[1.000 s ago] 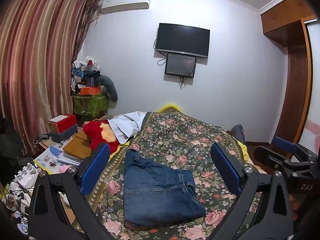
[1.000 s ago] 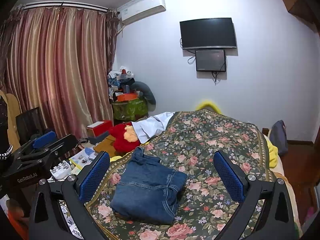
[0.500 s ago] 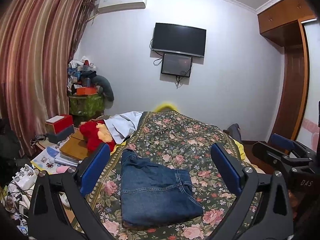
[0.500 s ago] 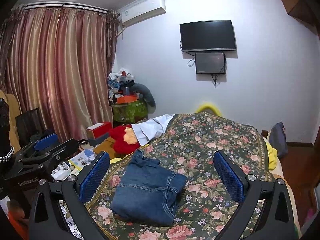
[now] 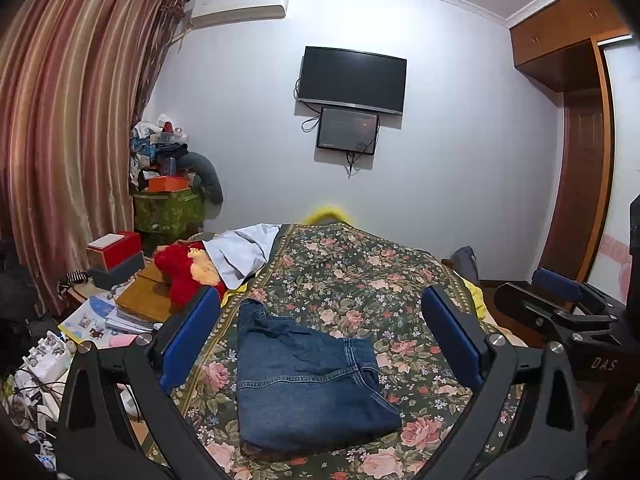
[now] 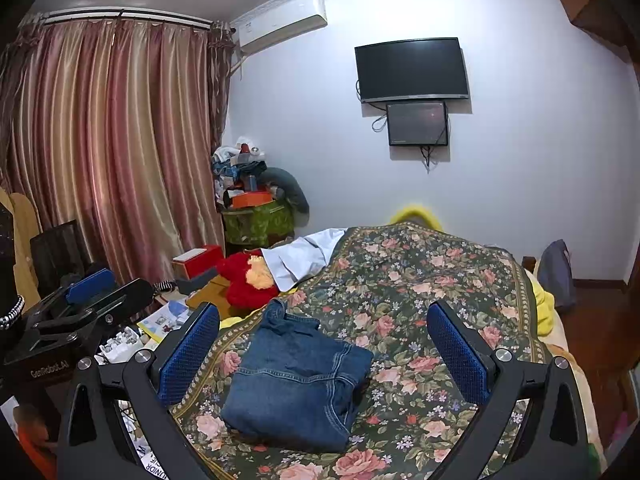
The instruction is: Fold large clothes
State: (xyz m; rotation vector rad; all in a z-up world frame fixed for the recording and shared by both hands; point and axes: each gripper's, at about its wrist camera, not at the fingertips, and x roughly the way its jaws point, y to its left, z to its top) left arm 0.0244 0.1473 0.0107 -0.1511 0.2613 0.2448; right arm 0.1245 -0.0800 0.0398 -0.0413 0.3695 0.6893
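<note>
Since the jeans (image 5: pixel 304 380) already sit folded into a compact stack near the bed's (image 5: pixel 360 272) front-left corner, the fold looks basically done. Left gripper (image 5: pixel 320 344) and right gripper (image 6: pixel 324 354) both hang above, jaws spread wide, gripping nothing.

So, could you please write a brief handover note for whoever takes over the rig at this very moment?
Left gripper: open, holding nothing, raised above the bed.
Right gripper: open, holding nothing, also clear of the cloth.
Jeans: folded into a compact stack, lying on the floral bedspread near its left edge.
Done: the jeans look fully folded.
Left: perhaps tidy the bunched far end; no other garment is laid out. A white cloth lies crumpled beyond; whether it is next, I cannot tell.
</note>
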